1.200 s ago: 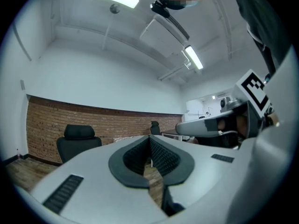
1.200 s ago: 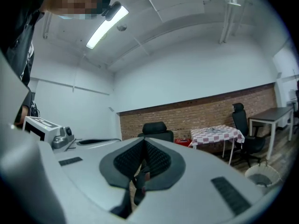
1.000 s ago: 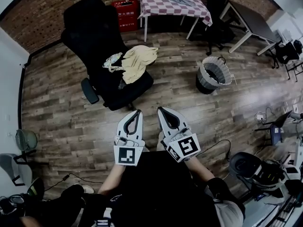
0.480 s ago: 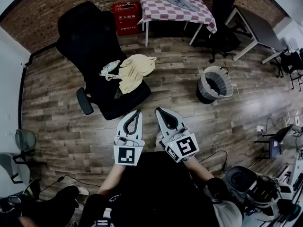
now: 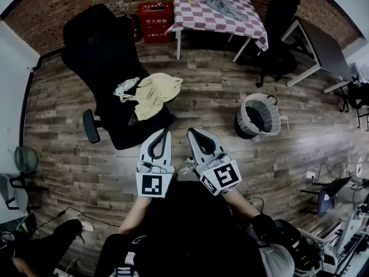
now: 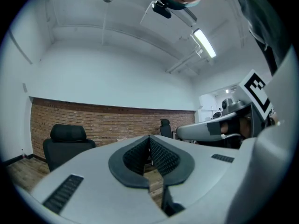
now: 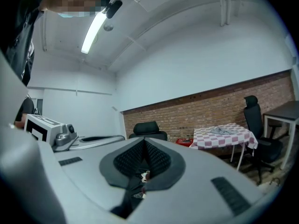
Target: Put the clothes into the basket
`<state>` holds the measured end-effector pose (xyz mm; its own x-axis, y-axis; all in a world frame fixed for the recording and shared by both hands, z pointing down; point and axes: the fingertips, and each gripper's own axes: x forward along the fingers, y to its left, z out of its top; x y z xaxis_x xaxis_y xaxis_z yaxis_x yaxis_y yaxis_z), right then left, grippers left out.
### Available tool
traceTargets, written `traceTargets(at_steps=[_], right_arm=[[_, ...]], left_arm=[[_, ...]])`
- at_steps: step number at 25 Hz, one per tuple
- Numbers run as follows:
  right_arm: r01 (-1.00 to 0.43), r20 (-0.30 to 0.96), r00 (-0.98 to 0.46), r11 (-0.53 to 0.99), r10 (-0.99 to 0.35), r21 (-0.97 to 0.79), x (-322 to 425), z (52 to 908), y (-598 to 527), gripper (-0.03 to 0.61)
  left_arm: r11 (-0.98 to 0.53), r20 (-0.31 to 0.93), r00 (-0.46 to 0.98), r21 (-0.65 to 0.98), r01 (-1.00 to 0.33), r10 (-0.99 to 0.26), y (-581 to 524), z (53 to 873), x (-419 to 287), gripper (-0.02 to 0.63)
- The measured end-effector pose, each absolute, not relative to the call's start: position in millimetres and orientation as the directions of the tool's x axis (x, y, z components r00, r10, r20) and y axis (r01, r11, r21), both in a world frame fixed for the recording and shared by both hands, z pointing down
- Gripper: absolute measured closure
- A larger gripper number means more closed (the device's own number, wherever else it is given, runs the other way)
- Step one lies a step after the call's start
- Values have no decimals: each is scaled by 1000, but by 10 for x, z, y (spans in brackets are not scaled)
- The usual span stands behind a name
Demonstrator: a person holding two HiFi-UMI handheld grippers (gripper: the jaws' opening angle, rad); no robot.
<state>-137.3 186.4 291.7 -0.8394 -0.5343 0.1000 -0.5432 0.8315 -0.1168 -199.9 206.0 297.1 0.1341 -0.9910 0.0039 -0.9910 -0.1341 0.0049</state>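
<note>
Basket [image 5: 244,119] interior dark; clothes [image 5: 152,91] bunched

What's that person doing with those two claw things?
A person holds a left gripper and a right gripper out in front, both jaws shut and empty. Some clothes lie on the black chair, and a grey piece on the checked table. The basket stands on the floor. Nothing is picked up yet.
</note>
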Motion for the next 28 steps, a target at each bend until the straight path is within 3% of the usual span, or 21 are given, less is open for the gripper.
traceTargets(at_steps=[12,28], right_arm=[[-516,94,-856,845,-508,-138,-868,2977,1214,569],[-583,143,-812,802,-566,-131,-838,3100,567,569]], left_arm=[[-102,15,102,3,-995,-995,1453,3032,-1488,600],[-161,66,162,15,-987,-985,651,3284,-1582,600]])
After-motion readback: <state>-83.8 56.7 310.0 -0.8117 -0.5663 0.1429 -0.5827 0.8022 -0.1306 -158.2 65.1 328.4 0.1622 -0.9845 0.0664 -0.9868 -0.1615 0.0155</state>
